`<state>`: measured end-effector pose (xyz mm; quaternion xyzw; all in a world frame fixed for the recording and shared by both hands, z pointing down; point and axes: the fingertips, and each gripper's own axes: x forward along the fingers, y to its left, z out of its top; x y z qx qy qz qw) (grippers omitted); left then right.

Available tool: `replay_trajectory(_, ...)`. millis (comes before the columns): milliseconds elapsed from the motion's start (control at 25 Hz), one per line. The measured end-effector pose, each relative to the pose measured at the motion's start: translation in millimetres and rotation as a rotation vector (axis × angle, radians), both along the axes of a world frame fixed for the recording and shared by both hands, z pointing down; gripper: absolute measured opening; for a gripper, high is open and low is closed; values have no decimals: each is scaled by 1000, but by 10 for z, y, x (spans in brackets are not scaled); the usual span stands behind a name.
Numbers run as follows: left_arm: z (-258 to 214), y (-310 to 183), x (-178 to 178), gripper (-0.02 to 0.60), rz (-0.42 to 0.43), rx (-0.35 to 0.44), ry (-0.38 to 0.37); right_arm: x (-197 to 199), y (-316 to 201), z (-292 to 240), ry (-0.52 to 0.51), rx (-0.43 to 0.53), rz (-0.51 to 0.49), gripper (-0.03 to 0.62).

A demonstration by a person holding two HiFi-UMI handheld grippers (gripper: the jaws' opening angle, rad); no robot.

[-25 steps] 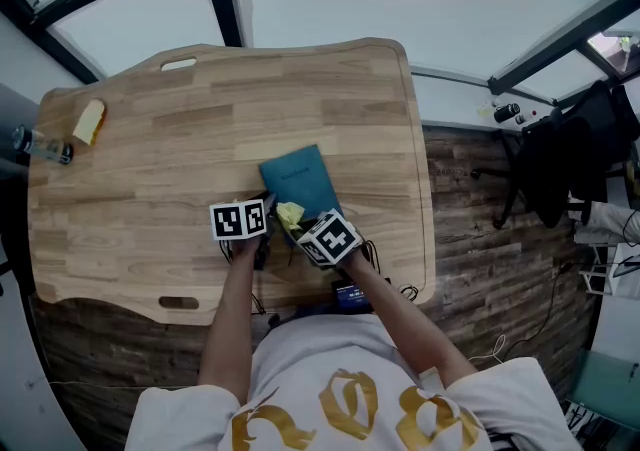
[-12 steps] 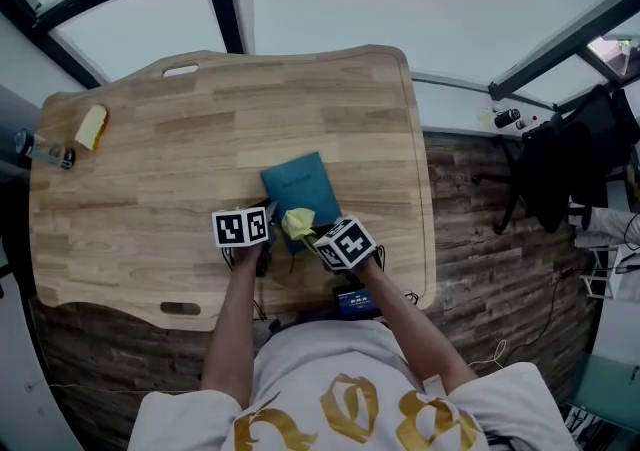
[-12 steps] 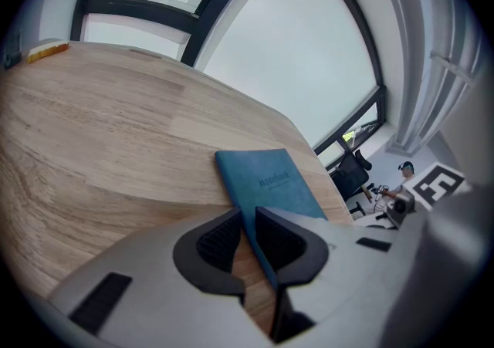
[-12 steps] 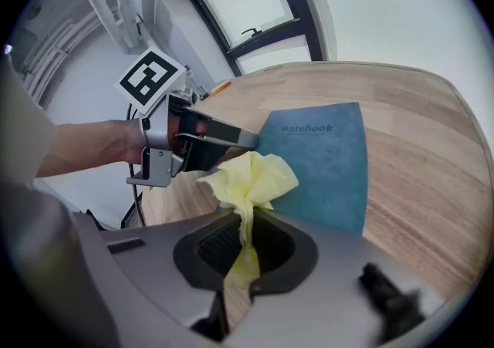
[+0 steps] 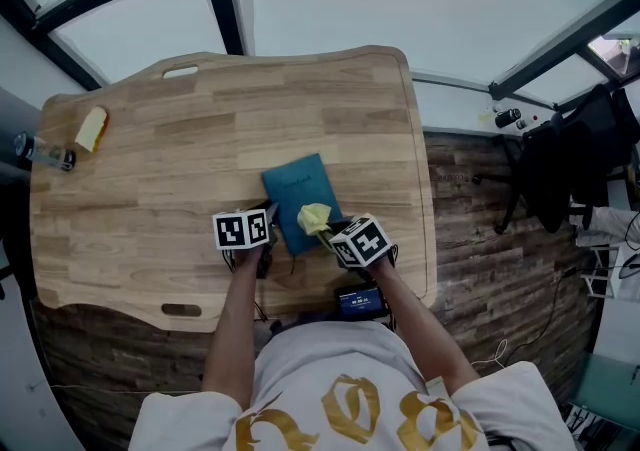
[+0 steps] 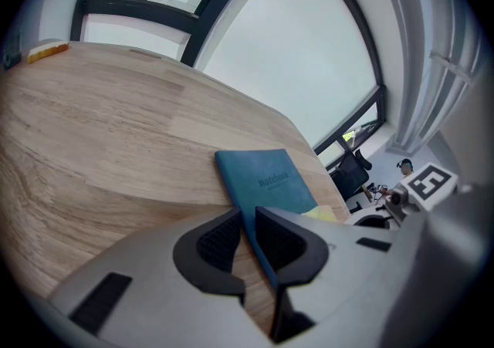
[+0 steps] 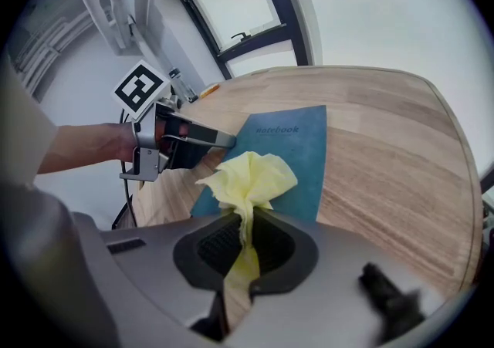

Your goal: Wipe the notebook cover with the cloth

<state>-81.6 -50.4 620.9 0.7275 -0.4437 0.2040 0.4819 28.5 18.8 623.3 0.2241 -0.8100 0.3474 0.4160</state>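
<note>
My right hand-held gripper [image 7: 245, 220] has slid toward the right edge of the table [image 5: 150, 139] over the last second. The yellow cloth [image 7: 251, 177] it pinches has travelled with it, from the near-left part of the notebook [image 5: 298, 189] to the near-right part. The notebook itself has not shifted. I read that as one sideways stroke across the near end of the cover. The wipe is under way, but the far half of the cover looks not yet covered.

The right jaws are pressed together on the lower part of the cloth, and its bunched top stands out ahead of them, over the cover.

My left hand-held gripper [image 6: 248, 219] is closed on the notebook's near-left edge, the cover's rim sitting between its pads. That seems to be what keeps the book from skating.

The teal notebook lies flat, close to the near edge of the table and somewhat right of its middle. Its long axis runs from the near edge toward the far edge, with the far end leaning a little left. The printed title sits at the far end.
</note>
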Motion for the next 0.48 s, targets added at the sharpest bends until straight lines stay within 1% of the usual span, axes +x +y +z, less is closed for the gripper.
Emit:
replay_trajectory(160,-2,6,-1,67,0,-1,-1,70,-54,2,36,37,-23,37)
replay_trajectory(480,-6,9,-5,67,1,-8,9,68,-120,5,64,106,-91,37)
